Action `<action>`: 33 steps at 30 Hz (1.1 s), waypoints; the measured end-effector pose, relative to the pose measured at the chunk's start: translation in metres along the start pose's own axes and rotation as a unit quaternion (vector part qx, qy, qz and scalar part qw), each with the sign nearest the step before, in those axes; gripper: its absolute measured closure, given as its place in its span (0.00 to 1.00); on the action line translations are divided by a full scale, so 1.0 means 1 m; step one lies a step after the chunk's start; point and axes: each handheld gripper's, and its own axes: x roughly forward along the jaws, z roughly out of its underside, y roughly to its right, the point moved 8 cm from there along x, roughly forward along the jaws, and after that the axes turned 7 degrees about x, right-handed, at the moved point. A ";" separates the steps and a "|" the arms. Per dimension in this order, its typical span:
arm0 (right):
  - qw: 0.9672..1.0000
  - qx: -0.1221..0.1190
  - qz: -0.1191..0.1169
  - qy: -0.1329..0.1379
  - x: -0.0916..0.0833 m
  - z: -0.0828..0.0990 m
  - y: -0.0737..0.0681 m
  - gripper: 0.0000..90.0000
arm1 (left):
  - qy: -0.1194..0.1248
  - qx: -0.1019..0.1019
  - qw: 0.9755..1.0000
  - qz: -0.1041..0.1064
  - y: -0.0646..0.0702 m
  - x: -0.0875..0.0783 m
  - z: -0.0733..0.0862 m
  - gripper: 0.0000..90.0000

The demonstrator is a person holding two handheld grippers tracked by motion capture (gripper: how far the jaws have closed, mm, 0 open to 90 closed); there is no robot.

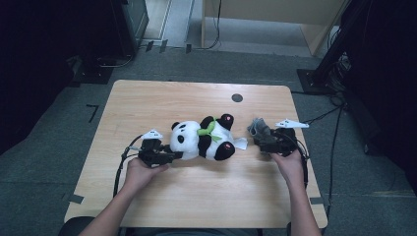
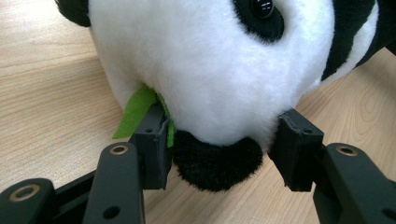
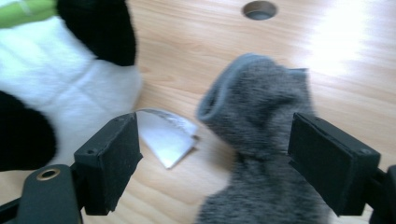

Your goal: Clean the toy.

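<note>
Left gripper (image 2: 219, 144) pinching plush panda (image 1: 202, 137) at its head, black ear between jaws, green ribbon (image 2: 140, 112) against one pad. Right gripper (image 3: 215, 163) spread wide; grey sock (image 3: 261, 140) loose between jaws, white tag (image 3: 168, 135) beside one jaw.

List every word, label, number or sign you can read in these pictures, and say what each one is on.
None can be read.
White tag beside the plush panda: shows no legible print in the blurred right gripper view.
Grey sock, wooden table: no lettering or marks visible.
</note>
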 end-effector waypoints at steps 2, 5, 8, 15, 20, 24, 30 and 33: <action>1.000 -0.002 -0.012 0.000 0.000 0.000 -0.007 0.18 | 0.000 0.000 1.000 0.000 0.000 0.000 0.000 0.50; 1.000 -0.015 -0.020 0.002 -0.001 -0.002 -0.019 0.17 | 0.000 -0.001 1.000 0.000 0.000 0.000 0.000 0.50; 0.999 -0.024 -0.027 0.004 -0.002 -0.003 -0.029 0.17 | -0.001 -0.001 1.000 0.001 0.000 0.000 0.000 0.50; 0.997 -0.045 -0.051 0.018 -0.008 -0.012 -0.054 0.17 | 0.000 -0.005 1.000 0.001 0.000 -0.001 -0.002 0.50; 0.994 -0.059 -0.079 0.037 -0.010 -0.017 -0.077 0.16 | -0.001 -0.012 1.000 0.003 0.001 -0.001 -0.003 0.52; 0.992 -0.072 -0.099 0.031 -0.006 -0.015 -0.094 0.15 | -0.001 -0.015 1.000 0.004 0.000 -0.002 -0.004 0.52; 0.989 -0.072 -0.127 0.025 0.002 -0.010 -0.110 0.14 | -0.002 -0.019 1.000 0.006 0.000 -0.002 -0.004 0.52; 0.988 -0.084 -0.131 0.019 0.004 -0.007 -0.118 0.14 | 0.000 -0.021 1.000 0.007 0.000 -0.002 -0.005 0.52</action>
